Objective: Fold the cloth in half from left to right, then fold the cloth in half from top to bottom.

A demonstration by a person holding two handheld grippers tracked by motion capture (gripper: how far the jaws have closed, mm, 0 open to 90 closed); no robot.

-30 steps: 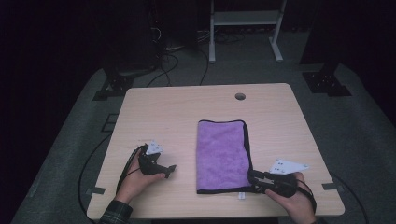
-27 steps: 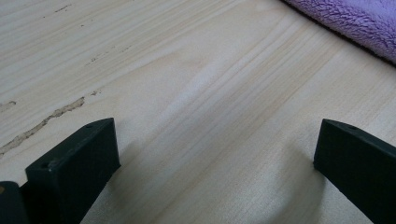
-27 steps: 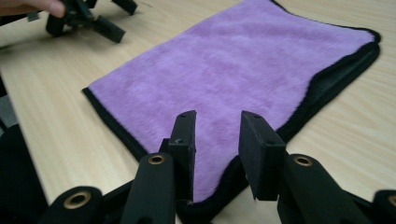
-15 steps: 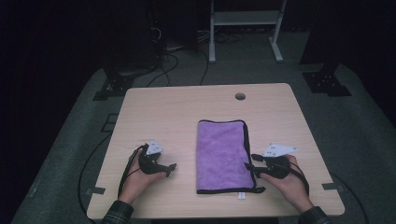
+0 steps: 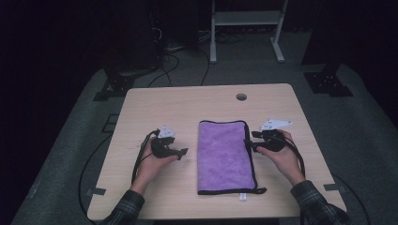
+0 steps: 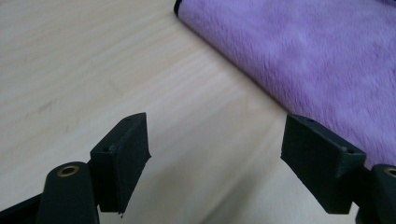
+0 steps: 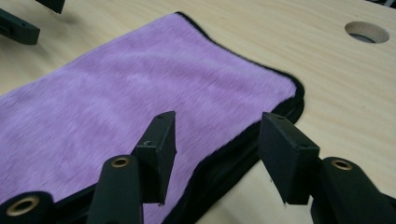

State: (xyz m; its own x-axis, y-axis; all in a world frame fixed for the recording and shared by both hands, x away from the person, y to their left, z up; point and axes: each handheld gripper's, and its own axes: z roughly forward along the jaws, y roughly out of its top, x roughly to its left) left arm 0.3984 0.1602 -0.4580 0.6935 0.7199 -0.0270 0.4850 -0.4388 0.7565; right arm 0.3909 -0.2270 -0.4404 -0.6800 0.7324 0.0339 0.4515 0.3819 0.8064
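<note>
Light wood table (image 5: 150,101) sits mid-frame with a round cable hole (image 5: 241,97) near its far edge. A folded purple towel (image 5: 224,154) with black trim lies flat, lower centre.

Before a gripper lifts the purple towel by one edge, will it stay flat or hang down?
Probably it hangs down: the purple towel is soft, fluffy cloth, folded in layers along its black edge. The layers may separate when lifted. It looks light, and pushed on the table it would likely wrinkle.
</note>
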